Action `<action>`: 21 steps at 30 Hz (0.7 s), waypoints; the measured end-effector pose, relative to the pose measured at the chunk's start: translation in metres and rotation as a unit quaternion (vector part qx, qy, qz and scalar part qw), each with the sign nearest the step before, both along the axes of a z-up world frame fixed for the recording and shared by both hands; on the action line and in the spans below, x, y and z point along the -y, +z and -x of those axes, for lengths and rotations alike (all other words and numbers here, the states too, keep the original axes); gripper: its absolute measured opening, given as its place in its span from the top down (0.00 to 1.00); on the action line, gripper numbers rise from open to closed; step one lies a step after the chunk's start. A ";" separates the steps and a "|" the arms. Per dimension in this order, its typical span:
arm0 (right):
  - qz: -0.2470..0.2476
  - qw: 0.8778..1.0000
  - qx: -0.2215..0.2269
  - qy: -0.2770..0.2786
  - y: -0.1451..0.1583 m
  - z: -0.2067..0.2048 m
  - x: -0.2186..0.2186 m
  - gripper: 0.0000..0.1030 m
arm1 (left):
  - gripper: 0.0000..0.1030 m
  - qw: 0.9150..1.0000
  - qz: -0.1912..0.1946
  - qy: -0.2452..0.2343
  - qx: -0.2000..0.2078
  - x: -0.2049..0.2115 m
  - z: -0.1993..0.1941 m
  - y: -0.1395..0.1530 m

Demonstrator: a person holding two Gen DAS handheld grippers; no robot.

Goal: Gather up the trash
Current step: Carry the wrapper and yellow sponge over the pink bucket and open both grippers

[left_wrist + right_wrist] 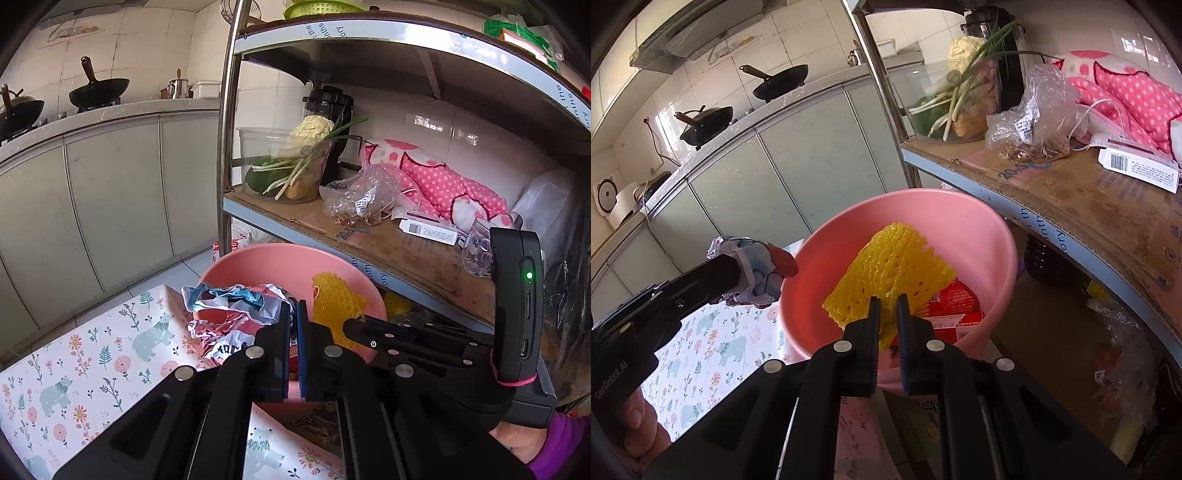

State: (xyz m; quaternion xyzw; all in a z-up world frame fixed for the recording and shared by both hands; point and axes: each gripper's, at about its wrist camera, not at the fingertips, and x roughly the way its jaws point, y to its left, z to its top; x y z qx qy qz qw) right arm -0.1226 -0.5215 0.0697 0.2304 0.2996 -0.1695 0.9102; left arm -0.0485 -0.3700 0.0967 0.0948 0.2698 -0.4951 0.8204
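Surface: the floral cloth with bears (92,354) covers it, spreading out to the left of both pairs of fingers.
Left gripper (294,314): its fingers are clenched on a crumpled printed wrapper (236,314), which bunches out to their left and hangs at the near left rim of the basin; in the right wrist view the same gripper (738,271) comes in from the left with the wrapper wad (757,273) at its tip, just beside the basin's left rim.
Pink basin (979,236): it lies directly ahead of both pairs of fingers, standing beside the cloth-covered surface and below the shelf edge.
Right gripper (888,310): its fingers are clamped on the near edge of a yellow foam net (894,266), which fans out ahead of them over the basin's hollow.
Red packaging (955,308): it lies in the basin bottom, just right of the right fingers and partly under the net.
Shelf (1071,199): up and to the right of the fingers, lined with cardboard; it carries a clear tub of vegetables (956,99), a plastic bag (1034,114) and a pink dotted cloth (1134,88).
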 end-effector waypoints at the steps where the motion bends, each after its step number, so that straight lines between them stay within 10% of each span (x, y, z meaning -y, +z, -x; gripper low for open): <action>1: -0.001 1.000 -0.002 -0.001 -0.002 0.000 0.001 0.91 | 0.97 1.000 -0.002 -0.001 -0.004 0.003 -0.002 -0.002; 21: -0.002 1.000 -0.010 -0.009 -0.014 -0.005 0.010 0.90 | 0.96 1.000 -0.016 -0.009 -0.023 0.019 -0.006 -0.024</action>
